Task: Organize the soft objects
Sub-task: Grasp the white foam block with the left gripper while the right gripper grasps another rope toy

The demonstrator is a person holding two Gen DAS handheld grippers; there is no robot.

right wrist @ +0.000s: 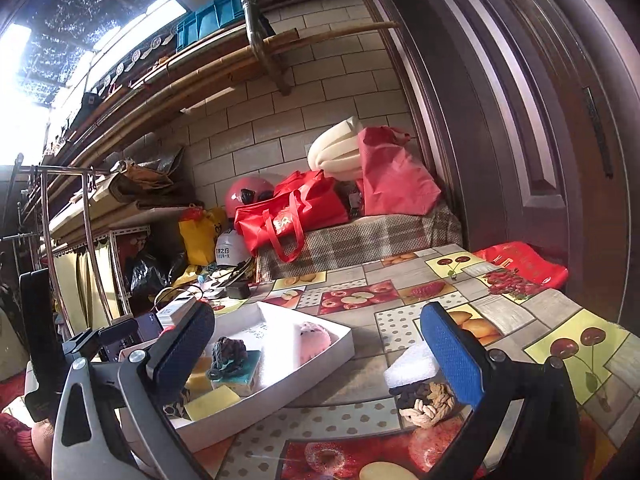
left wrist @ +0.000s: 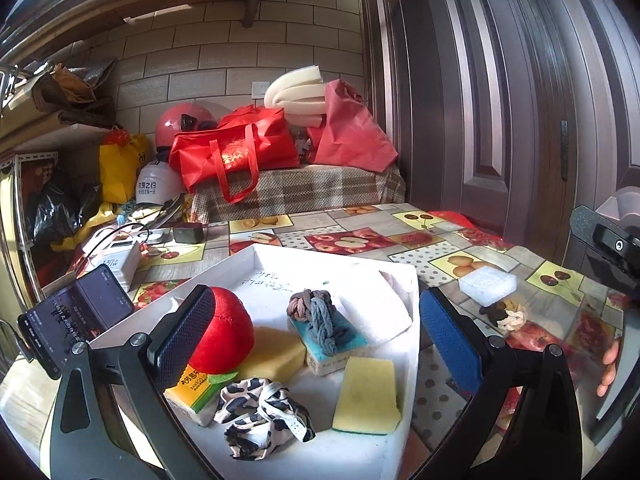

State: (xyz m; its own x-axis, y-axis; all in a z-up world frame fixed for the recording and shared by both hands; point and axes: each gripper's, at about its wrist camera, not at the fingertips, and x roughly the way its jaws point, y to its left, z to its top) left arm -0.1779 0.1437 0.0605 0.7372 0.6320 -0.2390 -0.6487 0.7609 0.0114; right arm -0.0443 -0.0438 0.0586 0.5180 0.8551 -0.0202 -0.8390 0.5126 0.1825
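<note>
From the left wrist: left hand-held gripper (left wrist: 316, 344) spread wide and empty, hovering over the white tray (left wrist: 414, 280), already loaded with a red ball (left wrist: 226, 332), yellow sponges (left wrist: 366, 396), a grey-blue knotted rope (left wrist: 316, 312) and a patterned cloth (left wrist: 264, 412). Off to the right, outside the tray, a white foam block (left wrist: 488, 285) and a brown-and-cream knotted rope (left wrist: 506, 316) resting on the fruit-patterned table (left wrist: 360, 236). From the right wrist: right hand-held gripper (right wrist: 318, 354) likewise spread and holding nothing, the knotted rope (right wrist: 426, 402) just ahead and slightly right, close beside the blue finger (right wrist: 450, 354), foam block (right wrist: 412, 366) touching behind it; clearly the nearer hand. Rope's long axis roughly crosswise. Tray (right wrist: 344, 344) to the left. Cluttered storeroom beyond: brick wall, red bags (right wrist: 292, 216), dark door.
</note>
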